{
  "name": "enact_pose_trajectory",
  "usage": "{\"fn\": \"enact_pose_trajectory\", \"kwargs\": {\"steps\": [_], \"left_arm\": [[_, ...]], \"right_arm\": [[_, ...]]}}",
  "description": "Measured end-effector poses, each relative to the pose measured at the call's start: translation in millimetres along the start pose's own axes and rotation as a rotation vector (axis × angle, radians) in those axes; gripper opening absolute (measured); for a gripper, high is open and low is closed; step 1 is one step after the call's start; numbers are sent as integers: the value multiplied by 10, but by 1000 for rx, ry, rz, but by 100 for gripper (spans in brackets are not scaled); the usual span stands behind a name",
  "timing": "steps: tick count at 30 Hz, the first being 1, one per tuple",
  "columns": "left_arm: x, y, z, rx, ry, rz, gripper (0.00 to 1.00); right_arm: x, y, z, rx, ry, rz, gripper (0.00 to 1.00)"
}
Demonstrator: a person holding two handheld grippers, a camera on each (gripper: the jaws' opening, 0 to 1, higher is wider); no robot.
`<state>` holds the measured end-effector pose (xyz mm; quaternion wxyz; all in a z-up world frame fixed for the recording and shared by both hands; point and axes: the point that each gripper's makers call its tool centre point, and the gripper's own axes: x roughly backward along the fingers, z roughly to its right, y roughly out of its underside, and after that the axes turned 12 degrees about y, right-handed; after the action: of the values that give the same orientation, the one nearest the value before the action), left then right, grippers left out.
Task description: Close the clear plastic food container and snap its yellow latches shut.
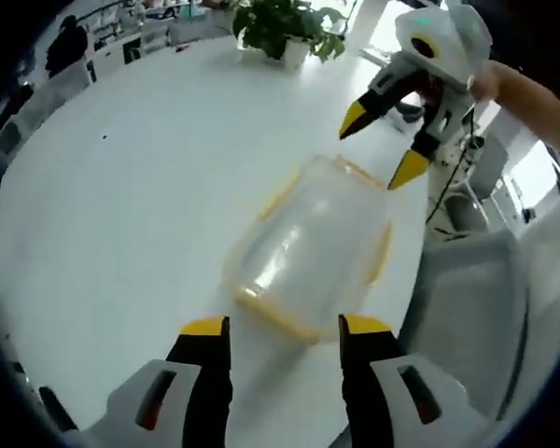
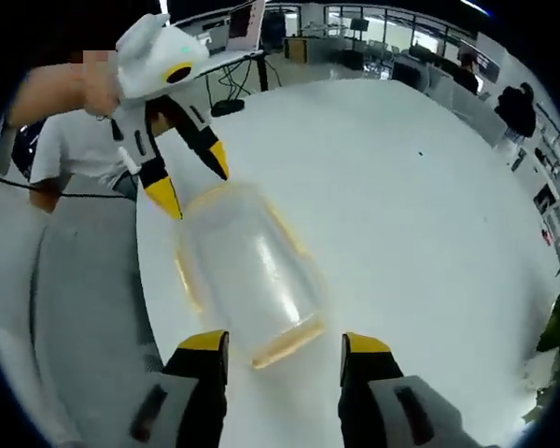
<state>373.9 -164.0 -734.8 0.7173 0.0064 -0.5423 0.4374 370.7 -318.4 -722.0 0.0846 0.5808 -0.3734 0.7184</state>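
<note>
The clear plastic container (image 1: pixel 310 245) with yellow latches lies on the white table (image 1: pixel 140 187), lid on, near the table's edge. My left gripper (image 1: pixel 285 326) is open just short of its near end, nothing between the jaws. My right gripper (image 1: pixel 383 145) hovers open past the container's far end. In the right gripper view the container (image 2: pixel 247 271) lies ahead of my open right gripper (image 2: pixel 285 343), and the left gripper (image 2: pixel 194 179) stands open at its far end. Whether the latches are snapped down I cannot make out.
A potted plant (image 1: pixel 285 28) stands at the table's far side. A grey chair (image 1: pixel 471 308) sits beside the table edge next to the container. A person in a white shirt (image 2: pixel 70 140) is behind the left gripper. Desks and seated people line the room's edges.
</note>
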Motion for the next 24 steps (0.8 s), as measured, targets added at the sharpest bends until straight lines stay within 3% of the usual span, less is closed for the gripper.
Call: {"fn": "enact_pose_trajectory", "kwargs": {"steps": [7, 8, 24], "left_arm": [[-56, 50, 28, 147, 15, 54, 44], [-62, 50, 21, 161, 13, 64, 45], [-135, -2, 74, 262, 26, 119, 43]], "right_arm": [[-69, 10, 83, -181, 40, -27, 37], [-81, 6, 88, -174, 40, -22, 36], [-209, 27, -55, -378, -25, -58, 40]]}}
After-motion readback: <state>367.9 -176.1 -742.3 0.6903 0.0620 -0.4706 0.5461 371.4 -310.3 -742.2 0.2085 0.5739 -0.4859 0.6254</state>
